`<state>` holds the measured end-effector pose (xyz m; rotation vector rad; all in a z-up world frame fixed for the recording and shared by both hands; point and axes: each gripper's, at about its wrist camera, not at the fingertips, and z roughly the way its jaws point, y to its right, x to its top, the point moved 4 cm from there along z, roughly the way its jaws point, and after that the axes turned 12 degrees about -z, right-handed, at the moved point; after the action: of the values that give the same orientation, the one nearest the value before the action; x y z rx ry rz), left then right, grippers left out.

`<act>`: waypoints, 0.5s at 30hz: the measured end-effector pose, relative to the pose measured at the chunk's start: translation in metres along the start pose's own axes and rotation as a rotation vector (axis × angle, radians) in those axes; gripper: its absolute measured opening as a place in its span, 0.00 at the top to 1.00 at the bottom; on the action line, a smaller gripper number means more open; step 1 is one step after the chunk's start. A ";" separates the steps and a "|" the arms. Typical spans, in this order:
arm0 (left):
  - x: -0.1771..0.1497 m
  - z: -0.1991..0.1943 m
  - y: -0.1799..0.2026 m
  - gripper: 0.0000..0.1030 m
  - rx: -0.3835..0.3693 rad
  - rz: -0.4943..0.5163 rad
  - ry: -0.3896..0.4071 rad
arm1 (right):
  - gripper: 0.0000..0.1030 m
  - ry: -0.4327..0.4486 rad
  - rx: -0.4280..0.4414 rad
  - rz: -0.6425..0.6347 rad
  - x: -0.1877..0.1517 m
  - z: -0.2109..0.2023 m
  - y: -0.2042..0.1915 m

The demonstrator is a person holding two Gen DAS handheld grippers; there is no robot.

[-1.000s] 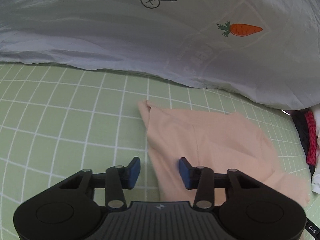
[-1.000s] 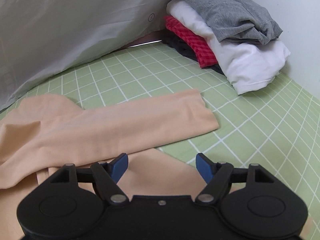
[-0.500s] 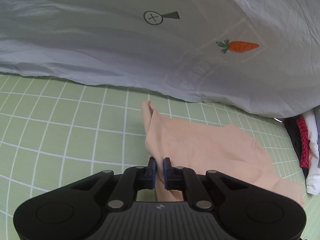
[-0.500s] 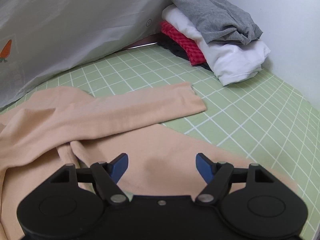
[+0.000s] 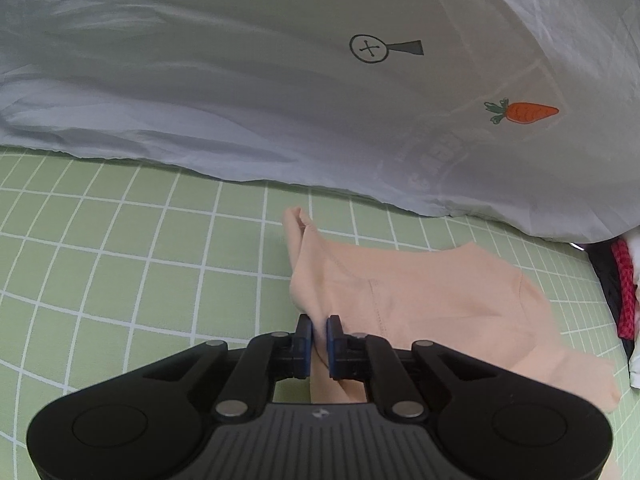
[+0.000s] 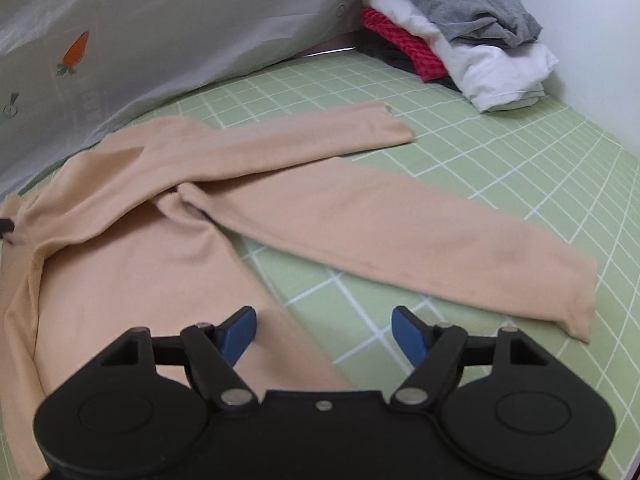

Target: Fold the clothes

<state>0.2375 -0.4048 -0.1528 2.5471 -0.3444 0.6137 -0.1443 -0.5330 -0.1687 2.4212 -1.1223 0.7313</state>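
The folding has barely begun. A peach long-sleeved top (image 6: 132, 248) lies spread, unfolded, on the green checked sheet (image 6: 500, 168). In the right wrist view its body fills the near left, and its two sleeves run out to the right. The far sleeve (image 6: 304, 136) reaches toward the pile of clothes (image 6: 460, 40) in the far right corner, and the near sleeve (image 6: 400, 232) lies slantwise across the sheet, its cuff at the near right. Neither sleeve is laid over the body, and no crease or fold line shows in the cloth.

The left gripper (image 5: 319, 338) has its blue pads pressed nearly together on a ridge of the peach fabric, at the near left edge of the garment as the left wrist view shows it. That pinch is the one step judged done: an edge, probably a shoulder or a side, is in hand.

The right gripper (image 6: 324, 330) holds nothing. Its jaws stand fairly wide and are closing. Between them lie the right-hand edge of the garment's body and bare sheet, and the pads do not press on cloth.

What is left, by this reading, is nearly everything: a second hold for the right gripper, both sleeves brought in over the body, the body doubled over, and the finished bundle put aside. The pile beside the grey bedding (image 5: 280, 100) looks loosely stacked rather than neatly folded, so it may hold more garments awaiting the same treatment; the pictures cannot settle that.
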 end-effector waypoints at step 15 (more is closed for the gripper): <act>0.012 -0.002 -0.010 0.73 0.050 -0.006 0.028 | 0.26 -0.009 0.023 -0.048 0.004 0.010 -0.002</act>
<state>0.2502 -0.3971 -0.1498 2.5839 -0.3153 0.6625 -0.1369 -0.5395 -0.1744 2.4639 -1.0614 0.7227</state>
